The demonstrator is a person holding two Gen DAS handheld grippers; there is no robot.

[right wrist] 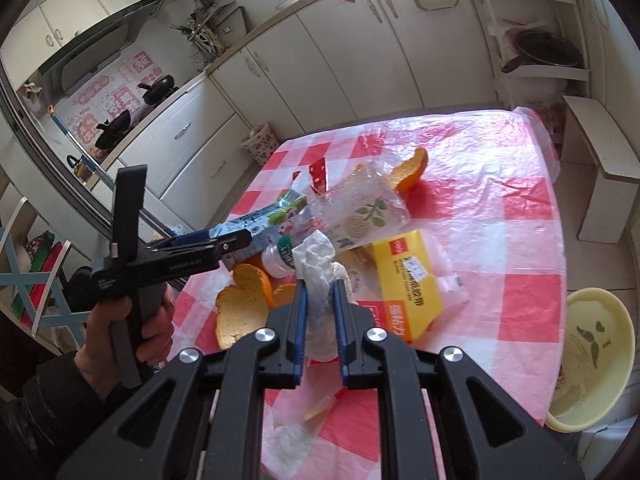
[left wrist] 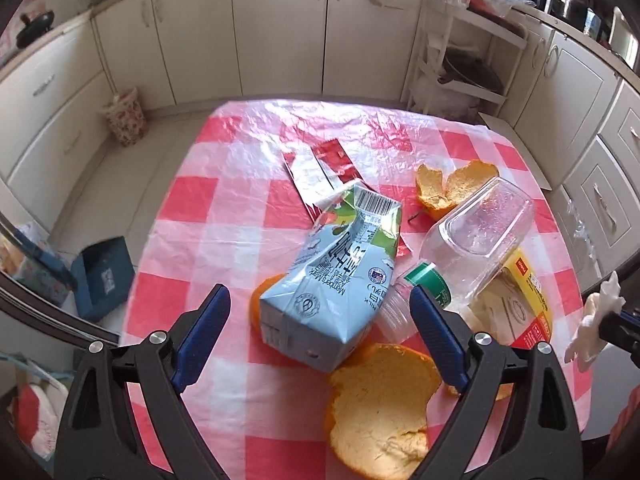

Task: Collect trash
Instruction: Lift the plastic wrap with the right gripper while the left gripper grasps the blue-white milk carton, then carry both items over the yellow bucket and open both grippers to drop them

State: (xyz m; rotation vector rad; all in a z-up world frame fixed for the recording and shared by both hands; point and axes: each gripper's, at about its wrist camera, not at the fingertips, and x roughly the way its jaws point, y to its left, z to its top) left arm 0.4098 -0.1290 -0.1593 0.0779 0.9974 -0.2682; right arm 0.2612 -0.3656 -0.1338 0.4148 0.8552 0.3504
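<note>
Left wrist view: the left hand-held gripper (left wrist: 320,304) stood spread wide above the milk carton (left wrist: 332,276), which lay on its side on the checked table (left wrist: 200,200) amid orange peel (left wrist: 380,408) and a clear bottle (left wrist: 472,240) (apparently lined up to straddle the carton). Right wrist view: the right hand-held gripper (right wrist: 320,292) pinched a crumpled tissue (right wrist: 318,268), lifted clear of the table, presumably bound for the yellow bin (right wrist: 592,360) beside the table.

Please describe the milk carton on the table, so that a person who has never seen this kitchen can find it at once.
On the red and white checked tablecloth, look in the pile of trash near the front edge. The milk carton lies on its side between orange peels and a clear plastic bottle. It alone is a crumpled light blue box with a barcode.
</note>
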